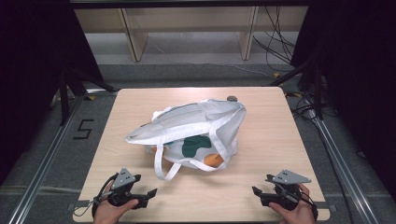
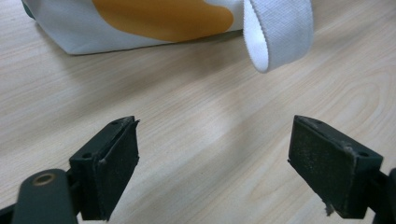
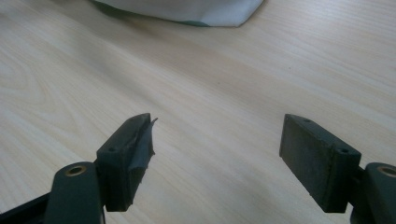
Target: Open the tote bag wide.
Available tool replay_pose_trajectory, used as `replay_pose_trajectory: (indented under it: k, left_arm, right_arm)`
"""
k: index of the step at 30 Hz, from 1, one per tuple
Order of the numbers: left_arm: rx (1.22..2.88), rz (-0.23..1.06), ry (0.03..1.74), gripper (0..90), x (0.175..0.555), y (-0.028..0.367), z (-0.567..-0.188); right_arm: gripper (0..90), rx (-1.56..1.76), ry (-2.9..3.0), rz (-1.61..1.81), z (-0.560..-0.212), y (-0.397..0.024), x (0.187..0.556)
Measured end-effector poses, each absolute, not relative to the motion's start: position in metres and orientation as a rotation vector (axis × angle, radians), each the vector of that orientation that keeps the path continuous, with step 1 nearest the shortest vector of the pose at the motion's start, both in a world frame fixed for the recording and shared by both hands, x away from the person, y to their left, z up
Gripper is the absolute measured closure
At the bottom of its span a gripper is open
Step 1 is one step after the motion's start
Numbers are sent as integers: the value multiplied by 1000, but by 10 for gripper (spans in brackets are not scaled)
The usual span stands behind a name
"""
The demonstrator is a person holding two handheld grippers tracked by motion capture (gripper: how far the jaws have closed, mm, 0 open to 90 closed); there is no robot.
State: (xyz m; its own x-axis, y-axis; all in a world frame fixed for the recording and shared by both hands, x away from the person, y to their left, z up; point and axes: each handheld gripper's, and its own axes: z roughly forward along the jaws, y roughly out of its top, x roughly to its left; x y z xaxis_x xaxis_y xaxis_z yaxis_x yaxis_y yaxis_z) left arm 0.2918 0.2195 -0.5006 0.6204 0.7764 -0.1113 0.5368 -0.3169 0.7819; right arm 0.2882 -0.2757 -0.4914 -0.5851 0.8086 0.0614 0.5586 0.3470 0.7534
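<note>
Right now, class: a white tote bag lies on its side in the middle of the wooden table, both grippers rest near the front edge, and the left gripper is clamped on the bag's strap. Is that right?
Not quite. The left gripper is open with nothing between its jaws; in the left gripper view the strap lies ahead of them, untouched. The tote bag, table and right gripper are as stated.

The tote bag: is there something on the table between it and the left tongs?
Nothing visible. Bare table lies between the open left tongs and the tote bag; its white strap loop is nearest, not yet touched.
</note>
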Motion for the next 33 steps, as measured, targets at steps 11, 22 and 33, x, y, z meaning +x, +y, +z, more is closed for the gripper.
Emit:
replay_pose_trajectory:
  k: [11, 22, 33]
  left_arm:
    - [1987, 354, 1035, 158, 292, 219, -500]
    - [1970, 356, 1040, 167, 292, 220, -498]
    - [1967, 386, 1033, 421, 292, 224, -487]
  right_arm:
    - [239, 1208, 2297, 1084, -492, -276, 289]
    - [245, 1207, 2258, 1115, -487, -276, 292]
    - [490, 1148, 2250, 1182, -464, -275, 301]
